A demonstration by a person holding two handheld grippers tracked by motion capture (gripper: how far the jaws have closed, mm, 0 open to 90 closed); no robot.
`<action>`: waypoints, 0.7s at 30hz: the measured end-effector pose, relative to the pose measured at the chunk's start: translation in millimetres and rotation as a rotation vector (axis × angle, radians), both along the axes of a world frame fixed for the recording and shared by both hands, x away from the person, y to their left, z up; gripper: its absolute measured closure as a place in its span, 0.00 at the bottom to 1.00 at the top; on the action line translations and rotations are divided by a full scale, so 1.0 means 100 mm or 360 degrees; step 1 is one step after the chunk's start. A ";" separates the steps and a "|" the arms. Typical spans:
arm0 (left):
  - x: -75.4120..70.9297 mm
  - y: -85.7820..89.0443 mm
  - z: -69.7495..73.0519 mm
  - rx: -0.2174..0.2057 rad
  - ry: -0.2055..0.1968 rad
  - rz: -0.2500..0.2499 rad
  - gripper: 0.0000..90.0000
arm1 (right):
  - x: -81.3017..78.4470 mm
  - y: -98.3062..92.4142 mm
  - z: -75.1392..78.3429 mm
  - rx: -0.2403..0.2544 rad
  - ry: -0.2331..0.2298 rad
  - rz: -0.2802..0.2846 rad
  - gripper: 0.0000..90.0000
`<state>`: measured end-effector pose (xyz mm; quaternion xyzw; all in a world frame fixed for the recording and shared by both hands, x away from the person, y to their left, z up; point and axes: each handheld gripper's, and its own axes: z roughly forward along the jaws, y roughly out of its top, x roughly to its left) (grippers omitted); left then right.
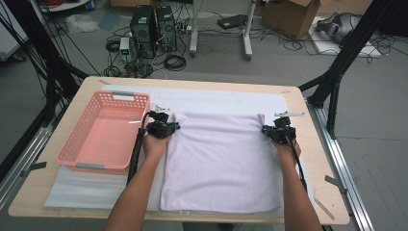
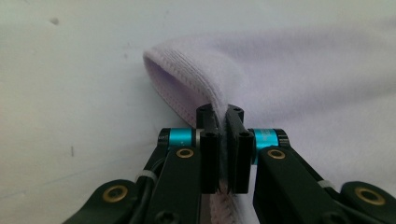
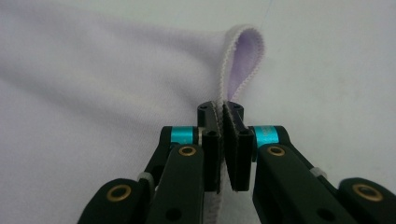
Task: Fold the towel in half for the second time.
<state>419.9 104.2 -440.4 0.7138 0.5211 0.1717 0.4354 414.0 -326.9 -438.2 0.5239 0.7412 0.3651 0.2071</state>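
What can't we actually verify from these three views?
- Towel near edge: high view, forearms cross it, so lower corners are unclear.
- Basket near wall's outer face: high view, hidden by its own rim.
- Towel hem under the left gripper and right gripper: covered by jaws.

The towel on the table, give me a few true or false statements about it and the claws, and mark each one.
1. The left claw is shut on the edge of the lilac towel. True.
2. The right claw hangs open above the towel. False: it is shut on the towel's hem, near the far right corner.
3. The pink basket stands left of the towel. True.
4. The towel lies inside the basket. False: it lies spread on the white mat, beside the basket.
5. Both claws grip the towel's near corners, by the person. False: they hold it at the far end, one at each side.
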 end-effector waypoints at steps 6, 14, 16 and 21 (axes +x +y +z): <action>-0.07 0.01 0.12 -0.0072 -0.0083 0.0003 0.95 | -0.08 -0.03 0.12 0.0057 -0.0105 -0.0018 0.96; -0.24 0.04 0.29 -0.0144 -0.0137 -0.0045 0.95 | -0.28 -0.13 0.32 0.0148 -0.0149 0.0082 0.96; -0.30 0.06 0.32 -0.0162 -0.0142 -0.0072 0.95 | -0.33 -0.14 0.35 0.0160 -0.0153 0.0097 0.96; -0.46 0.10 0.34 -0.0109 -0.0128 -0.0143 0.95 | -0.48 -0.16 0.36 0.0199 -0.0160 0.0153 0.95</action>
